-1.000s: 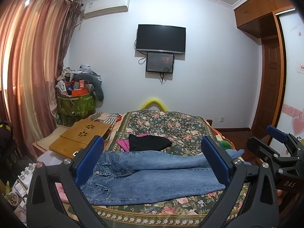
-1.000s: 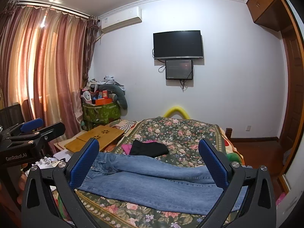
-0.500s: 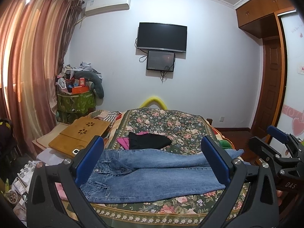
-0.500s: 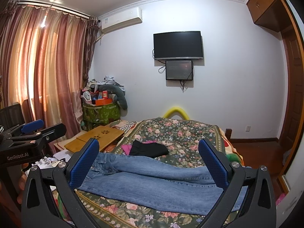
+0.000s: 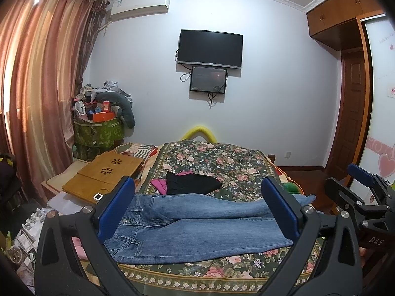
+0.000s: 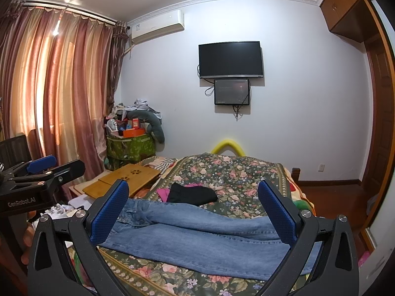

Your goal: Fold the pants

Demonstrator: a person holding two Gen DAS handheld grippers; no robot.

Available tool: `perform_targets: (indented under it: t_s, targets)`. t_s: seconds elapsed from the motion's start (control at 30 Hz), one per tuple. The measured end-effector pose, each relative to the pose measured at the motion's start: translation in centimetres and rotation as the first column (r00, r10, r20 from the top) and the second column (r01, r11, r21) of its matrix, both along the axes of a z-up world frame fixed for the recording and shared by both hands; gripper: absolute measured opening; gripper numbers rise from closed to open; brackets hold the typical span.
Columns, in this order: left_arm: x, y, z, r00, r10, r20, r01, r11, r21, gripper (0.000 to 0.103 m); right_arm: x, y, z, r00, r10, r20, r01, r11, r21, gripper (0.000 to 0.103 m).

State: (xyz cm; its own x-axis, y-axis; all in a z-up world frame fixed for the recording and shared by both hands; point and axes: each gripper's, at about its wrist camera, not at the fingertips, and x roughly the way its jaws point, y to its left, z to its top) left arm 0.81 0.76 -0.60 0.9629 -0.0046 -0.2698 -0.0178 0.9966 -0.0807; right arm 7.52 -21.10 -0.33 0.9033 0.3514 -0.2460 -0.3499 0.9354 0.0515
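Blue jeans (image 5: 197, 224) lie flat across the near end of a floral bed (image 5: 217, 160), waist to the left, both legs stretched to the right. They also show in the right wrist view (image 6: 209, 236). My left gripper (image 5: 197, 207) is open and empty, held in the air before the bed. My right gripper (image 6: 192, 207) is open and empty too, also short of the jeans. The right gripper shows at the right edge of the left wrist view (image 5: 363, 197); the left gripper shows at the left edge of the right wrist view (image 6: 42, 175).
A folded black garment (image 5: 192, 183) on pink cloth (image 5: 159, 185) lies on the bed behind the jeans. A wooden lap desk (image 5: 103, 175) and clutter stand left of the bed. A green bin (image 5: 98, 128) piled with things stands by the curtain. A wardrobe door (image 5: 380, 123) is right.
Both views have shifted only slightly; the grippers stay open and the jeans have not moved.
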Motion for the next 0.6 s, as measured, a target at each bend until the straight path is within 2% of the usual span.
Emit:
perform_targets:
  t_s: [0.6]
  targets:
    - [-0.1, -1.1, 0.1, 1.0, -0.011, -0.004, 0.012, 1.0, 0.017, 0.103, -0.5, 0.1, -0.1, 1.0, -0.008, -0.003, 0.008, 1.0, 0.0, 0.103]
